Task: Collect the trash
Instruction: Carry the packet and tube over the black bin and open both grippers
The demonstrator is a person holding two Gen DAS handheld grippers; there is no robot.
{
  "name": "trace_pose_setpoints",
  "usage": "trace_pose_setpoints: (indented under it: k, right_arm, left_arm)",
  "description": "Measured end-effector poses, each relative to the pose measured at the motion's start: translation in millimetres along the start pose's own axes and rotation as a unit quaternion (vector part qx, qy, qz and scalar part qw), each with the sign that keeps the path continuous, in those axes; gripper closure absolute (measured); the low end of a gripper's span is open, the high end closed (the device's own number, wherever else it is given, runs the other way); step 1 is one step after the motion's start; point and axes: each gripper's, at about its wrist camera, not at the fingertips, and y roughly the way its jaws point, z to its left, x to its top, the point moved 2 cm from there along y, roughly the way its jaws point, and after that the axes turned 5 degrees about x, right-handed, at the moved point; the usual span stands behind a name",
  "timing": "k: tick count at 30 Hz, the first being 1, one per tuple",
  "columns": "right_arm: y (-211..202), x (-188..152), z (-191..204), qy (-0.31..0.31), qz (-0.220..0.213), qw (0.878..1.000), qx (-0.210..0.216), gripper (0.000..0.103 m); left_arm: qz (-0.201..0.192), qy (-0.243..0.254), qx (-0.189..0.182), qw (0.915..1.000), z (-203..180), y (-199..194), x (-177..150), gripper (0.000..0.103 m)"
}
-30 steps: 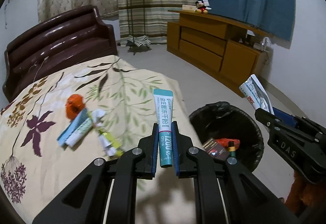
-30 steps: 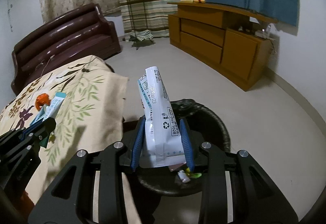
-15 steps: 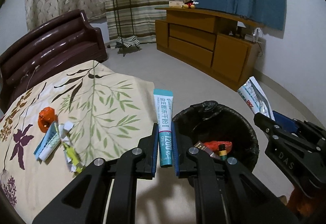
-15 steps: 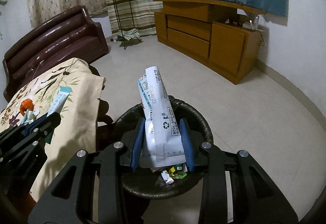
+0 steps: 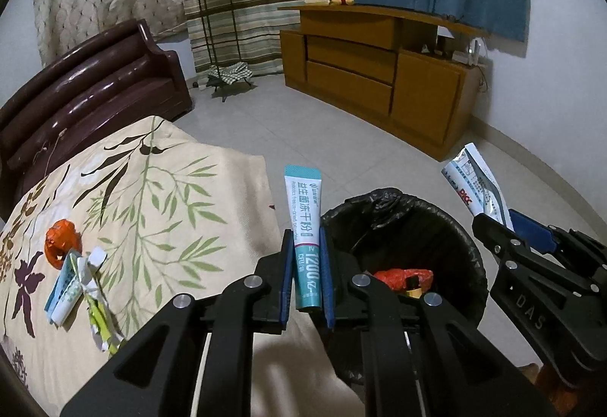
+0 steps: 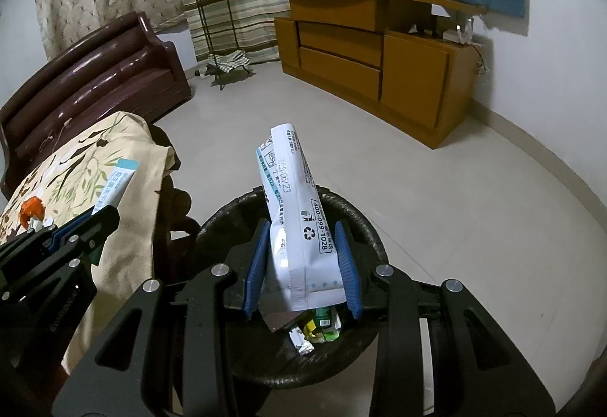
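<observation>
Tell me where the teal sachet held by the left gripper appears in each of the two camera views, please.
Left wrist view: the teal sachet stands upright at lower centre, clamped in the left gripper.
Right wrist view: it shows at the left edge, sticking up slantwise from that gripper, in front of the floral cloth.
Shared landmark: the black trash bin, right of the sachet in both views.

Left tongs (image 5: 306,274) grip a teal sachet (image 5: 305,235) beside the bin (image 5: 466,238).
</observation>
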Motion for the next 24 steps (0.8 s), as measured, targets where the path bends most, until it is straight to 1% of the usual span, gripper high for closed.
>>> trace_pose_setpoints:
  k: [5,6,7,8,9,10,11,12,15,20,24]
  right_arm:
    - [5.3,1.3,-2.7,0.004,0.001,1.0,-0.001,0.069]
    - [6.2,1.6,-2.9,0.005,0.001,1.0,-0.002,0.068]
    - [7.7,2.0,-3.5,0.007,0.001,1.0,-0.002,0.068]
    - [9.1,2.2,-4.2,0.009,0.002,1.0,-0.001,0.067]
    - [9.9,2.1,-4.6,0.011,0.002,1.0,0.0,0.067]
    - [11.6,3.2,-5.7,0.013,0.005,1.0,0.001,0.064]
    - [12.4,3.1,-6.3,0.014,0.006,1.0,0.002,0.061]
    - [12.5,3.4,-6.9,0.015,0.005,1.0,0.001,0.061]
    - [12.4,2.9,-8.1,0.016,0.005,1.0,-0.001,0.06]
    - [10.4,2.6,-8.2,0.018,0.002,1.0,-0.005,0.06]
    - [8.0,3.2,-8.3,0.018,0.0,1.0,-0.007,0.059]
  left_arm:
    - [0.003,0.0,-0.002,1.0,-4.5,3.4,0.2,0.089]
    - [0.003,0.003,-0.003,1.0,-5.9,3.8,1.1,0.086]
    - [0.002,0.004,-0.002,1.0,-6.5,4.4,2.4,0.086]
    - [0.002,0.006,-0.001,1.0,-7.1,4.9,3.1,0.083]
    - [0.003,0.006,-0.001,1.0,-7.5,5.5,3.4,0.075]
    - [0.003,0.006,0.0,1.0,-7.3,5.5,2.9,0.071]
    - [0.002,0.006,0.001,1.0,-7.1,5.3,3.4,0.062]
    - [0.0,0.004,0.002,1.0,-6.8,4.3,3.5,0.057]
    - [-0.002,0.003,0.004,1.0,-6.8,3.9,4.3,0.051]
    - [-0.001,-0.003,0.004,1.0,-4.7,4.2,5.4,0.046]
    - [-0.004,-0.005,0.007,1.0,-0.1,1.1,4.6,0.046]
